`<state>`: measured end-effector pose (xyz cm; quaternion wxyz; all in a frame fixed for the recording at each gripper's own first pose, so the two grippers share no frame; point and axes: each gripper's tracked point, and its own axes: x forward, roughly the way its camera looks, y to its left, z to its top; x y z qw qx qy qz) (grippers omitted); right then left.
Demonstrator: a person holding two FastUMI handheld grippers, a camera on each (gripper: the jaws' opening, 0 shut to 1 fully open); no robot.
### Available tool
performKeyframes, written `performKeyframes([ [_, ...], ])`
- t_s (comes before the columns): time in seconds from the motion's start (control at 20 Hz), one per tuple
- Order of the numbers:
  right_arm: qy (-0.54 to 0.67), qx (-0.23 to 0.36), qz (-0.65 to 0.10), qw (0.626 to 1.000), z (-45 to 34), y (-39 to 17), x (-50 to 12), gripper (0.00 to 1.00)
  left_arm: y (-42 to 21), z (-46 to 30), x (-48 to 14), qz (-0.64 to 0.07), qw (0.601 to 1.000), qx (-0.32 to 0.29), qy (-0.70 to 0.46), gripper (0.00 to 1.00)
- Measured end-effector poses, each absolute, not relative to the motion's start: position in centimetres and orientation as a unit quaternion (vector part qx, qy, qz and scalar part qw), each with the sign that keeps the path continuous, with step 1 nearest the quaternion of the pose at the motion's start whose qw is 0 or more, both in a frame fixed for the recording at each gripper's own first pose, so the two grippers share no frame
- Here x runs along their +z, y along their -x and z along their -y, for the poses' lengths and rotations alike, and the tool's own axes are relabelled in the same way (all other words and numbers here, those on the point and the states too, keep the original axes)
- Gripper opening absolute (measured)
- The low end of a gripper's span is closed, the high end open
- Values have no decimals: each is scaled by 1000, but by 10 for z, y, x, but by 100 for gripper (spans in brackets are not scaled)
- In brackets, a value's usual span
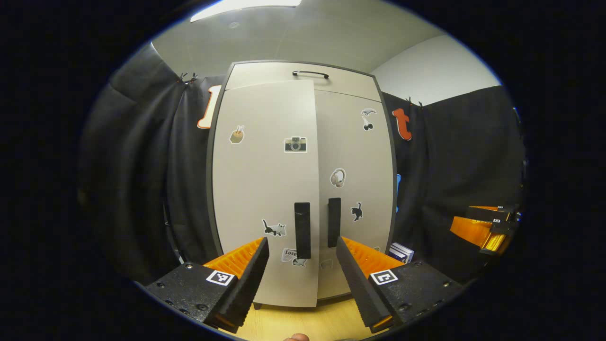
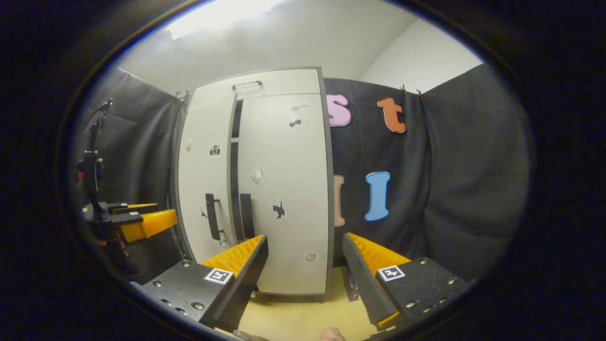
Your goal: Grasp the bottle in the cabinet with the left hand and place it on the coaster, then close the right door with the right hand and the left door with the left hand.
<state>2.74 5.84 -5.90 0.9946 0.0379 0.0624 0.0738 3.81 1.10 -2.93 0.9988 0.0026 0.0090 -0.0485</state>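
Note:
A pale grey two-door cabinet [image 1: 303,76] with small stickers stands in front of me on a wooden table [image 1: 293,322]. Its left door [image 1: 265,189] stands slightly ajar, its edge overlapping the right door [image 1: 355,166], which lies flush. In the right gripper view a dark gap [image 2: 235,156] runs between the left door [image 2: 203,175] and the right door [image 2: 284,189]. My left gripper [image 1: 302,239] is open and empty, just short of the two dark vertical handles [image 1: 302,229]. My right gripper [image 2: 303,239] is open and empty, facing the cabinet's right side.
A small blue-and-white box [image 1: 401,252] lies on the table by the cabinet's right foot. Black cloth walls close in both sides. The right gripper [image 1: 487,227] hangs at the far right, the left gripper [image 2: 137,220] at the far left.

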Motion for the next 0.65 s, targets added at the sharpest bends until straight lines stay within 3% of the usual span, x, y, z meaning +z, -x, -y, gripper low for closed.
performKeyframes([
  [0.3, -36, 81, -28, 996, -67, -17, -11, 95, -10, -28, -8, -27, 1000, -3, 2, 87],
  [0.6, -45, 84, -26, 995, -73, -10, -4, 92, 5, -29, -7, -25, 1000, 1, 1, 89],
  [0.65, -44, 83, -28, 995, -74, -8, -7, 95, 5, -26, -9, -27, 1000, -4, 6, 89],
])
